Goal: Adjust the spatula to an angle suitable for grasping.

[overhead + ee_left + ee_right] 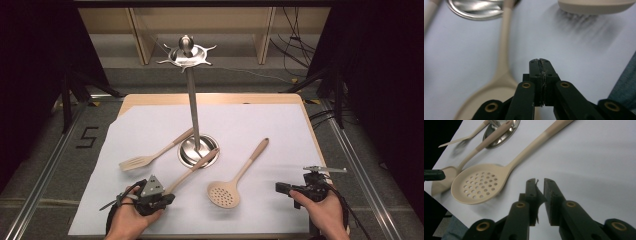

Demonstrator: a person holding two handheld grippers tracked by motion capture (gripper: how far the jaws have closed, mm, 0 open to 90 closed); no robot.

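Observation:
A steel utensil stand (193,105) rises from its round base (186,156) mid-table. A beige slotted spatula (145,159) lies left of the base. A beige spoon (192,170) rests its handle on the base rim, and its bowl (495,91) lies just left of my left gripper (169,199) (541,61), whose jaws are shut with nothing between them. A perforated spoon (224,194) (476,183) lies on the paper, left of my right gripper (279,188) (539,181). Its jaws are shut to a thin slit and hold nothing.
A white paper sheet (150,125) covers the wooden table. The stand's top (187,52) carries hooks high above the base (513,132). Dark curtains, metal rails and cables surround the table. Bare paper lies around my right gripper.

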